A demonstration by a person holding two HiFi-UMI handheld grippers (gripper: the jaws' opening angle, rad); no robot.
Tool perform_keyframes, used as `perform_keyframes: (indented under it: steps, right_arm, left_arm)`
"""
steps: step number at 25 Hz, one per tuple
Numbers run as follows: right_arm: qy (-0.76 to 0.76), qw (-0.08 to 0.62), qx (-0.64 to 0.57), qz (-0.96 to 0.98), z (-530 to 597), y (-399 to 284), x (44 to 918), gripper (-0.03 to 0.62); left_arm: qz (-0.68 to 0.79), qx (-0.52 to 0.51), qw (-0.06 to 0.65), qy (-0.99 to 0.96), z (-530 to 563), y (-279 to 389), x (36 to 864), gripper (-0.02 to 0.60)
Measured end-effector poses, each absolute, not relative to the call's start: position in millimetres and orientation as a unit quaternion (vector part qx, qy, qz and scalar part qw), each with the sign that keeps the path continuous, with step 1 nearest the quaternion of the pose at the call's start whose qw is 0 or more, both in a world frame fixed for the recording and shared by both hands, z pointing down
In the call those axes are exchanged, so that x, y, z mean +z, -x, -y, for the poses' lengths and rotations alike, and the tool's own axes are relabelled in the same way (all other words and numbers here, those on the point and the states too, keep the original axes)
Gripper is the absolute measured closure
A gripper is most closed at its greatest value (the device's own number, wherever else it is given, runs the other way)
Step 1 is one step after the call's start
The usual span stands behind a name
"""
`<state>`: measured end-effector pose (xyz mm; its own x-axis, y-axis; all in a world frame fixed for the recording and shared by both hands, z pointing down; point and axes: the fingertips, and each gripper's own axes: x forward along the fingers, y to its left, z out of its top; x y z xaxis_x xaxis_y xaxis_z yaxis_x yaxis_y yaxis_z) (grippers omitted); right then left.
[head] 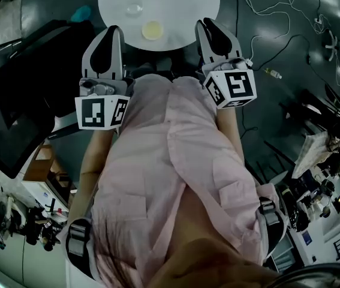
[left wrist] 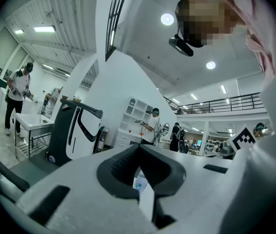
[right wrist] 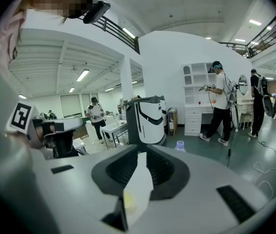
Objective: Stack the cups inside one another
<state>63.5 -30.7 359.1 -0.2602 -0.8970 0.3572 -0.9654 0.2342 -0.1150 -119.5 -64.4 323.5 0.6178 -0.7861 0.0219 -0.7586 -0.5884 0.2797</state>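
Note:
In the head view a round white table [head: 187,5] lies ahead with two cups on it: a clear cup [head: 135,8] farther back and a pale yellow cup [head: 153,30] near the front edge. My left gripper [head: 114,30] is at the table's near-left edge and my right gripper [head: 203,24] at its near-right edge. Both are shut and hold nothing. In the left gripper view the jaws [left wrist: 138,150] meet, and the clear cup [left wrist: 138,182] shows through the slit below them. The right gripper [right wrist: 142,154] is likewise shut, with the yellow cup [right wrist: 129,202] showing low in its slit.
A black screen [head: 14,113] stands at the left and a teal object [head: 81,12] sits left of the table. White cables [head: 271,17] and a small bottle [head: 273,73] lie on the floor at the right. A white-and-black machine [right wrist: 150,118] and several people stand farther off.

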Motion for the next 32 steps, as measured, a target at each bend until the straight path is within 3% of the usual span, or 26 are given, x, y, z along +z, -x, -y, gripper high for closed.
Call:
perform_keyframes:
  steps: [32]
  right_arm:
    - [-0.524,0.148,0.201,0.814,76.9,-21.5,425.4,0.513]
  left_arm:
    - [0.451,-0.036,0.138,-0.881,72.4,110.0,328.5,0.566]
